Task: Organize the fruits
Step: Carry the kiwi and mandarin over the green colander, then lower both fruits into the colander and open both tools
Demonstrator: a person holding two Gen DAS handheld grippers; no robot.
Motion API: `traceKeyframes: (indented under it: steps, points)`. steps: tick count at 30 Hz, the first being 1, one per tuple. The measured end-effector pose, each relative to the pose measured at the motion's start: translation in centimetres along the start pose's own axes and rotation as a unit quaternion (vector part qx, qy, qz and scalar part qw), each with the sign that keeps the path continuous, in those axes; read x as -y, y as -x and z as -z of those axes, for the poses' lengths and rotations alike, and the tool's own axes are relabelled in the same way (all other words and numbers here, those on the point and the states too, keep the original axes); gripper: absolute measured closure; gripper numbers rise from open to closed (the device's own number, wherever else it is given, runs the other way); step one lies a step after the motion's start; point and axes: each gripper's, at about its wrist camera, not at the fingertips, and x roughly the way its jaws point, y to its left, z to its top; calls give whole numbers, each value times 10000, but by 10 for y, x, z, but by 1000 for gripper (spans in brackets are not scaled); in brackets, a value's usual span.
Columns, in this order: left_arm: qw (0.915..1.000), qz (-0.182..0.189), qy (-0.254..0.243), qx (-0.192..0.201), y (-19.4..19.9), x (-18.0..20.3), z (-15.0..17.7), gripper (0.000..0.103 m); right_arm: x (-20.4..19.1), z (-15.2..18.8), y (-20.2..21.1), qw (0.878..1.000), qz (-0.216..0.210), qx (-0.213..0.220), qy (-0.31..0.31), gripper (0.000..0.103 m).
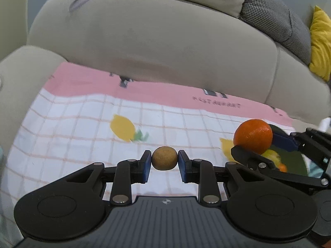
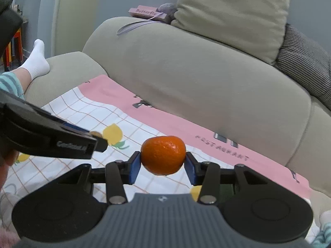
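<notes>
Slippage threatens: left gripper (image 1: 164,161) fingers pinch a small round tan-brown fruit (image 1: 164,158), right gripper (image 2: 163,158) fingers pinch a glossy orange mandarin (image 2: 163,155) by narrow contact.

Round tan fruit (image 1: 164,158) and orange mandarin (image 2: 163,155) both held aloft.

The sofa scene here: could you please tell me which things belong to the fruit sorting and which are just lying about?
Part of the job:
- orange, held in the right tongs
- small brown fruit, held in the left tongs
- dark green dish with fruit in it

Just lying about:
- pink box on the sofa back
- beige cushion
- yellow cushion
</notes>
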Motion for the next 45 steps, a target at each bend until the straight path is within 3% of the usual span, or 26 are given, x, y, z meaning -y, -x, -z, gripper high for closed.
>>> traceKeyframes:
  steps: [4, 11, 17, 23, 31, 36, 42, 45]
  points:
    - [9998, 7, -169, 42, 9, 15, 5, 72, 11, 16, 17, 9999, 68, -23, -85, 60]
    - [9972, 437, -585, 131, 17, 53, 11, 72, 40, 47, 44, 9989, 286, -76, -359, 60]
    - [9913, 808, -1032, 79, 17, 92, 14, 72, 71, 73, 58, 9959, 515, -133, -731, 60]
    - [9828, 947, -1583, -114, 3, 127, 14, 72, 98, 91, 64, 9928, 615, -183, -1010, 60]
    - [9658, 867, -2388, -510, -29, 160, 12, 72, 125, 102, 55, 9911, 456, -380, -1194, 60]
    - [9487, 580, -3042, -636, -48, 176, 9, 72, 133, 101, 36, 9921, 526, -461, -1044, 60]
    - [9209, 378, -3789, -838, -67, 190, 13, 72, 143, 102, 11, 9916, 713, -616, -884, 60]
    - [9183, 372, -3825, -950, -77, 190, 14, 72, 150, 103, -1, 9906, 723, -692, -929, 60]
